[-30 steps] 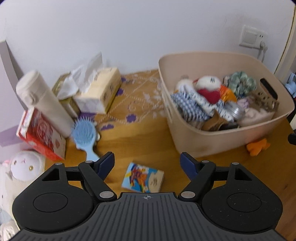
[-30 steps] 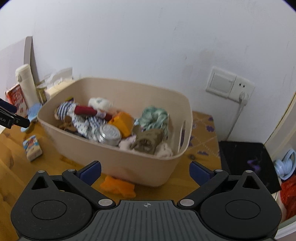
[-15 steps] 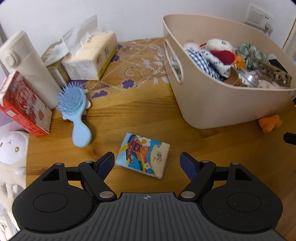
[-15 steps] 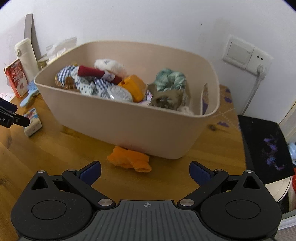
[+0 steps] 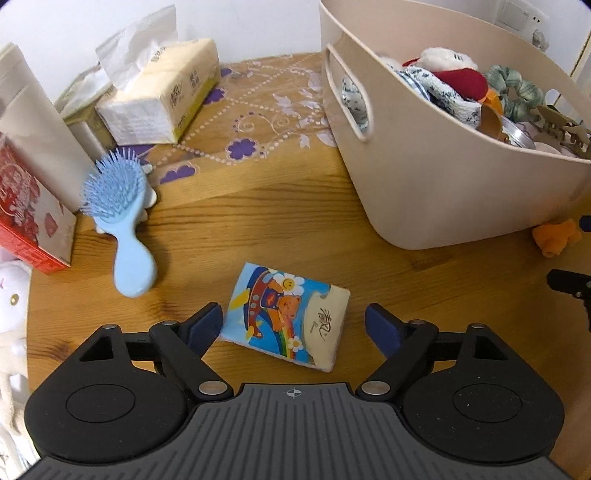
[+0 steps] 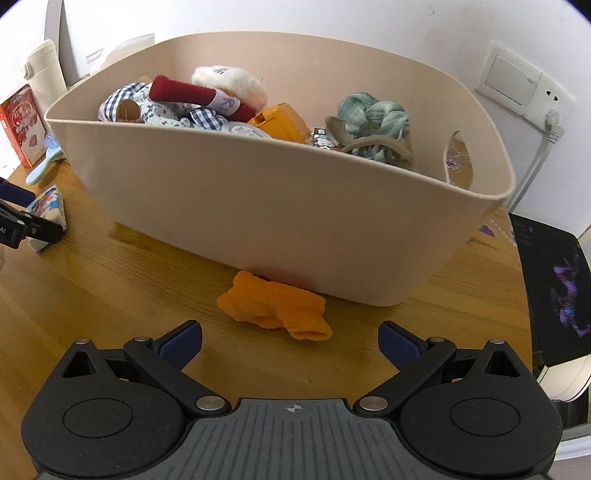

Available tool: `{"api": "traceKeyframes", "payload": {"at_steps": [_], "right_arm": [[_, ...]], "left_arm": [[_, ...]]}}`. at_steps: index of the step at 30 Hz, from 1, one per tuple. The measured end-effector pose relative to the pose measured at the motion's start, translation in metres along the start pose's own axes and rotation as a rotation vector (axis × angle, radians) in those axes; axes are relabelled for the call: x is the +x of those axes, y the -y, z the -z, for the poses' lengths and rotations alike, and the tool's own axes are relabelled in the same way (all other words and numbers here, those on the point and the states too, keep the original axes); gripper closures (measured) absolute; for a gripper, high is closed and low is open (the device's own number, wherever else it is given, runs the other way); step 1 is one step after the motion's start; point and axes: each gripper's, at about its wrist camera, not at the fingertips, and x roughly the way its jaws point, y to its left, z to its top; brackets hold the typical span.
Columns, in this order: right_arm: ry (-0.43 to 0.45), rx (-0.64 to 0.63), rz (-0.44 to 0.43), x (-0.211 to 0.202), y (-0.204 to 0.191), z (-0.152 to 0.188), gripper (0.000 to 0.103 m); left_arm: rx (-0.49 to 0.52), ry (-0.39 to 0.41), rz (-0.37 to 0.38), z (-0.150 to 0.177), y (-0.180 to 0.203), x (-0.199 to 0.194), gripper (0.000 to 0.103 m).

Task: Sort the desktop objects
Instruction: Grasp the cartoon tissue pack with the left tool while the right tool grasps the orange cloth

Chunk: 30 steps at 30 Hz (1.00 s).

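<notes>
Right tool (image 6: 290,341), jaws spread, above desk (image 6: 110,295); orange cloth (image 6: 275,310) beside full beige basket (image 6: 258,206).

wall (image 6: 332,33): white, plain | wall switch and socket (image 6: 517,86): right side | table (image 6: 110,288): wood

Beige bin (image 6: 280,206) on honey-brown wood table (image 5: 280,229). Tissue pack (image 5: 286,315) shows a cartoon bear on bright blue with rainbow stripes. Hairbrush (image 5: 122,221) pale blue. Orange cloth (image 6: 275,308), red-and-white carton (image 5: 26,218), purple-flowered mat (image 5: 258,107).
</notes>
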Motion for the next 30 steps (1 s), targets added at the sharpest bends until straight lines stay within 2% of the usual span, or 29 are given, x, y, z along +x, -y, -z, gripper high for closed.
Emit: {"api": "traceKeyframes", "payload": {"at_steps": [9, 16, 18, 20, 22, 25, 27, 30], "right_arm": [[-0.007, -0.017, 0.006, 0.011, -0.007, 0.002, 0.0], [0.006, 0.001, -0.009, 0.009, -0.002, 0.0, 0.001], [0.016, -0.006, -0.008, 0.007, -0.003, 0.0, 0.012], [0.013, -0.011, -0.011, 0.006, -0.004, -0.001, 0.015], [0.01, -0.003, -0.027, 0.005, -0.004, 0.0, 0.02], [0.02, 0.008, -0.046, 0.001, -0.003, 0.001, 0.039], [0.021, 0.002, -0.054, -0.002, -0.004, 0.001, 0.056], [0.013, -0.007, -0.067, -0.004, -0.004, 0.002, 0.068]], "left_arm": [[-0.015, -0.003, 0.015, 0.001, -0.004, 0.007, 0.018], [-0.003, 0.033, 0.015, 0.002, -0.004, 0.007, 0.02], [-0.006, 0.043, 0.026, 0.002, -0.004, 0.006, 0.029], [-0.002, 0.052, 0.028, 0.0, -0.004, 0.005, 0.034], [0.0, 0.05, 0.027, -0.001, -0.002, 0.005, 0.035], [0.002, 0.046, 0.026, 0.0, 0.001, 0.004, 0.036], [-0.003, 0.044, 0.029, 0.003, 0.002, 0.003, 0.036], [0.001, 0.043, 0.034, 0.008, 0.005, 0.0, 0.036]]}}
